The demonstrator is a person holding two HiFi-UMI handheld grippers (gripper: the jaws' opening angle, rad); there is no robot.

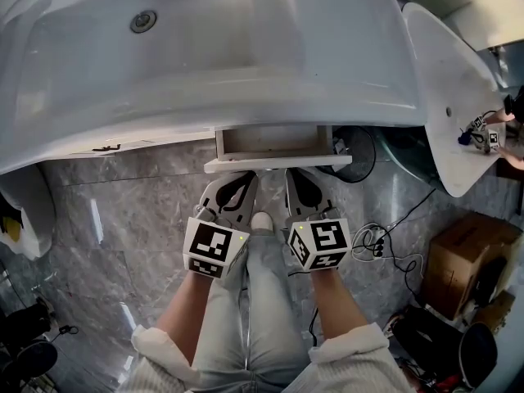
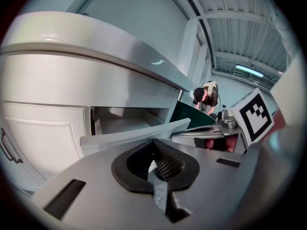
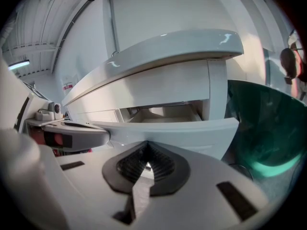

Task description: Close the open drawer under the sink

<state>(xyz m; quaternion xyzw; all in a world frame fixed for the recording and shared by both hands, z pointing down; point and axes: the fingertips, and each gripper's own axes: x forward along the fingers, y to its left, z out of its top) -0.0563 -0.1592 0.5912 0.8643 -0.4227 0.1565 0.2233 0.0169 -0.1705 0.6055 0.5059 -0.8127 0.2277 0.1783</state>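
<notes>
Drawer (image 1: 277, 164): part-open under sink (image 1: 205, 56), centre. Likely rigid, light, free-sliding; push flat on front panel, no grasp needed. Left gripper (image 1: 237, 183), right gripper (image 1: 300, 182): jaws together, empty, just near of panel.

Grey left gripper (image 1: 232, 188) and right gripper (image 1: 304, 185) carry black-and-white marker cubes (image 1: 214, 246).

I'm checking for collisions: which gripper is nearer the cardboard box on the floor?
Right. The right gripper sits at the drawer front, with the cardboard box off to its right; the left gripper is beyond it, farther left.
</notes>
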